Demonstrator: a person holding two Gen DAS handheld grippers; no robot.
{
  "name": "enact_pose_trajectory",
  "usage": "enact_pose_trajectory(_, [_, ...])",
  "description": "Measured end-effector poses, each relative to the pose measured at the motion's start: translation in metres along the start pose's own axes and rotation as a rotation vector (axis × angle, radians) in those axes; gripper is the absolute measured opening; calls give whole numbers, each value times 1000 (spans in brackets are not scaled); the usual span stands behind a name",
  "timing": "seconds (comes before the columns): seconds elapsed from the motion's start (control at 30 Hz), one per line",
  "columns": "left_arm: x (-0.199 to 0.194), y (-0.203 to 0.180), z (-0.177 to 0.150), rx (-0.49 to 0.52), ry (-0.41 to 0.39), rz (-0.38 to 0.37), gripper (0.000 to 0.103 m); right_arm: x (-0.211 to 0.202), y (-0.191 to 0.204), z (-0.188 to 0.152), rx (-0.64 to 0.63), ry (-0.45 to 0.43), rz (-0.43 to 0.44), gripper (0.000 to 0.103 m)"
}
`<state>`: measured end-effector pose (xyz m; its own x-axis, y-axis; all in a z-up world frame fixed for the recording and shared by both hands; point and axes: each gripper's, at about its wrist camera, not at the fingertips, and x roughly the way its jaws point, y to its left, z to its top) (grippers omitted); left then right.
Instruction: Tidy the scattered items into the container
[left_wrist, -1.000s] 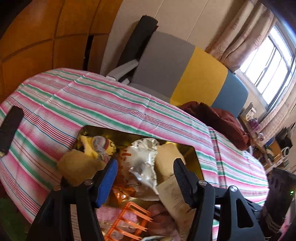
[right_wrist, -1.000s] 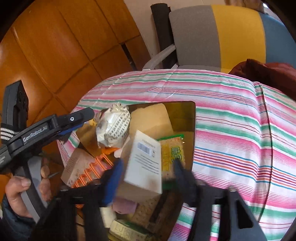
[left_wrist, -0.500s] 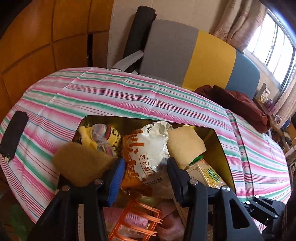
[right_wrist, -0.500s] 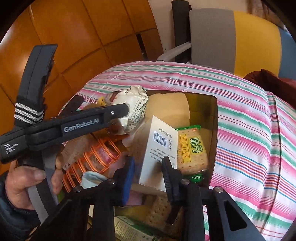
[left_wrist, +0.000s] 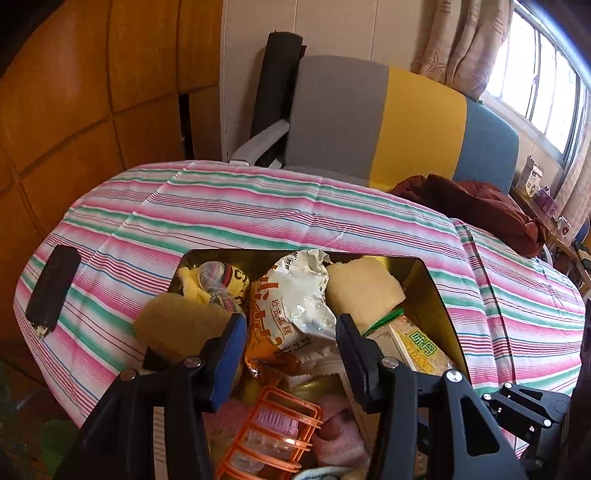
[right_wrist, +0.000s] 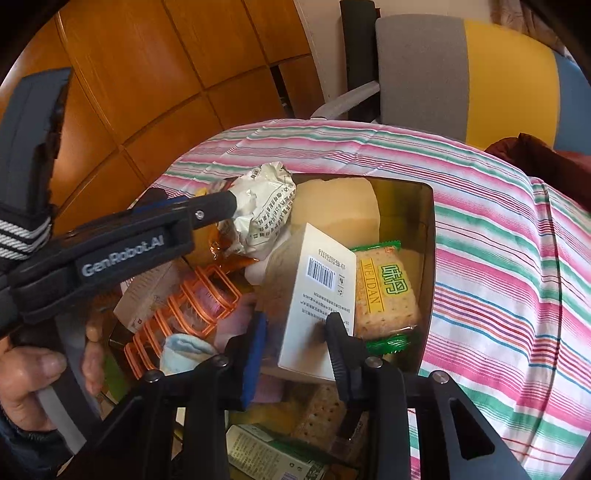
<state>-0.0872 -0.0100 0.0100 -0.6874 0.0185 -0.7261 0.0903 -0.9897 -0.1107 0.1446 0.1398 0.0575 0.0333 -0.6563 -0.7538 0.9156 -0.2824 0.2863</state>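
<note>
A gold tin (left_wrist: 432, 291) sits on the striped tablecloth, heaped with items. My left gripper (left_wrist: 290, 343) is over its near end, shut on a silver and orange snack bag (left_wrist: 291, 295) that stands upright between the pads. In the right wrist view one of its fingers (right_wrist: 214, 206) reaches the same bag (right_wrist: 266, 210). My right gripper (right_wrist: 293, 325) is shut on a white box with a barcode (right_wrist: 317, 288), tilted over the tin (right_wrist: 428, 221). A green-edged cracker pack (right_wrist: 384, 291) lies beside the box.
The tin also holds a pale sponge (left_wrist: 362, 288), a tan sponge (left_wrist: 177, 328), a yellow knitted toy (left_wrist: 214, 280), an orange plastic rack (left_wrist: 273, 432) and pink cloth. A black flat object (left_wrist: 53, 284) lies at the cloth's left edge. A chair (left_wrist: 369, 118) stands behind. A hand (right_wrist: 33, 376) holds the left gripper.
Both grippers' fingers have drawn closer, the left around the snack bag and the right around the white box. The bag has turned from its silver side to its orange printed face.
</note>
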Motion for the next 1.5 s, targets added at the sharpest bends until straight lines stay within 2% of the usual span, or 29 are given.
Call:
enact_pose_trajectory(0.6, [-23,6,-15,-15,-17,26,54,-18,15,-4,-28,-31,-10,36])
enact_pose_trajectory(0.73, [-33,7,-20,-9,-29,52,55,-24,21,-7,-48,-45,-11,36])
enact_pose_trajectory(0.9, [-46,11,-30,-2,-45,86,60,-21,30,-8,-82,-49,-32,36])
enact_pose_trajectory(1.27, [-42,20,-53,-12,2,133,61,1,20,-7,-79,-14,-80,36])
enact_pose_trajectory(1.5, [-37,19,-61,-11,20,130,61,5,17,-10,-82,-16,-80,42])
